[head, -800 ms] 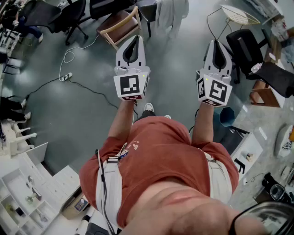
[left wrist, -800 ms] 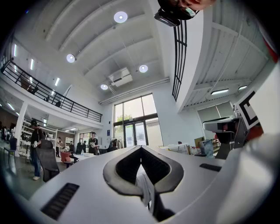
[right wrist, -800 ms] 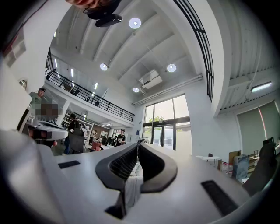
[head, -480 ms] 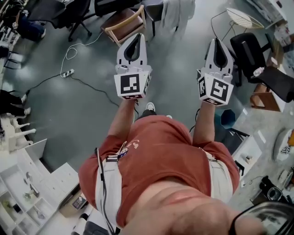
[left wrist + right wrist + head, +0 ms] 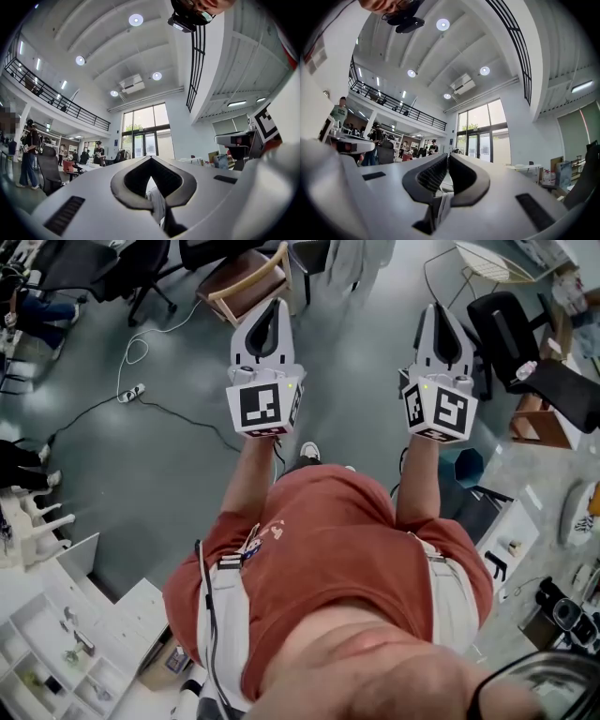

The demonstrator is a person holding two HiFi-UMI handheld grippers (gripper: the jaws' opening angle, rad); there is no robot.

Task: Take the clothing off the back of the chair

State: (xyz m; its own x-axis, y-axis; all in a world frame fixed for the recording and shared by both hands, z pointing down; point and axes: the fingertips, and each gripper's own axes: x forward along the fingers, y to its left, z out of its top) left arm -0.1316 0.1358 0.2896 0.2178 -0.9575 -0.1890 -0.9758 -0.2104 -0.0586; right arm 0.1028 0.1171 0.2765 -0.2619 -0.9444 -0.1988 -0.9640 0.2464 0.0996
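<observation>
A pale garment (image 5: 349,257) hangs over the back of a dark chair (image 5: 309,253) at the top edge of the head view, well ahead of me. My left gripper (image 5: 273,304) and right gripper (image 5: 433,307) are held out side by side, pointing toward it, both shut and holding nothing. In the left gripper view the jaw tips (image 5: 150,158) meet, and the garment (image 5: 158,202) shows through the hole behind them. In the right gripper view the jaws (image 5: 447,155) stand together with only a thin slit, and a strip of the garment (image 5: 442,206) shows below.
A wooden chair (image 5: 246,285) stands left of the garment. A white cable and power strip (image 5: 131,390) lie on the grey floor. Black office chairs (image 5: 525,352), a white wire rack (image 5: 487,261) and a blue bin (image 5: 466,468) are at the right, white shelves (image 5: 56,643) at the lower left.
Both grippers have drifted slightly up the picture toward the chairs, and the garment has slid closer to the top edge. Both grippers stay shut.
</observation>
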